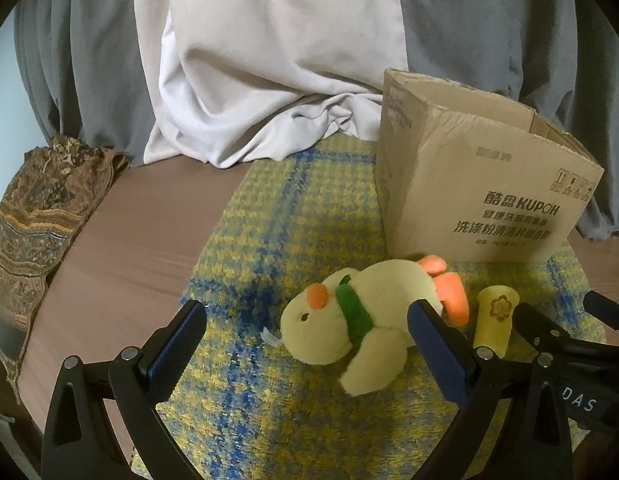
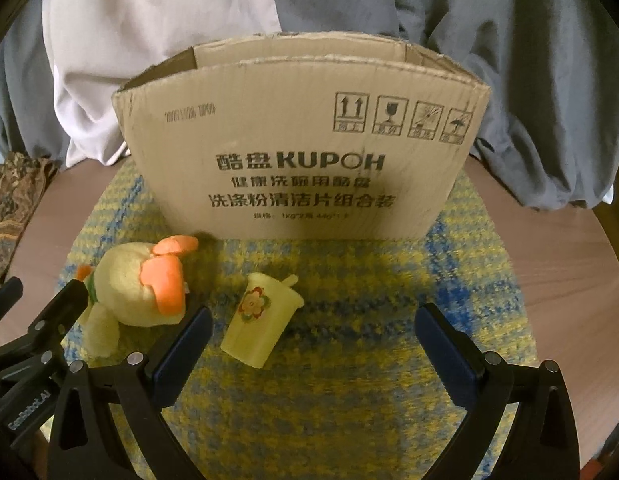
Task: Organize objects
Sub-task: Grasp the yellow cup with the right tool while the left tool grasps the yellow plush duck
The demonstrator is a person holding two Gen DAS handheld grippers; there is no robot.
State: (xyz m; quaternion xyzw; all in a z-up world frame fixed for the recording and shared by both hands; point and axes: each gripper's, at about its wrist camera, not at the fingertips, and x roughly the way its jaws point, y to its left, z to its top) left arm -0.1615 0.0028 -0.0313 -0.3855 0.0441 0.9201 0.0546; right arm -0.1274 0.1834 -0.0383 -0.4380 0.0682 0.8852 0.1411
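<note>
Both jaws gape; plush duck (image 1: 361, 312) beside cup (image 2: 261, 316) (tipped), box (image 2: 301, 140) behind.

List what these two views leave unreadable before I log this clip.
- Box interior: both views, its front wall hides it.
- Plush feet end: left view, a left finger partly covers it; its face is turned away in the right view.
- Cup mouth: faces away in both views.
- Small print under the box's logo: blurred.
</note>
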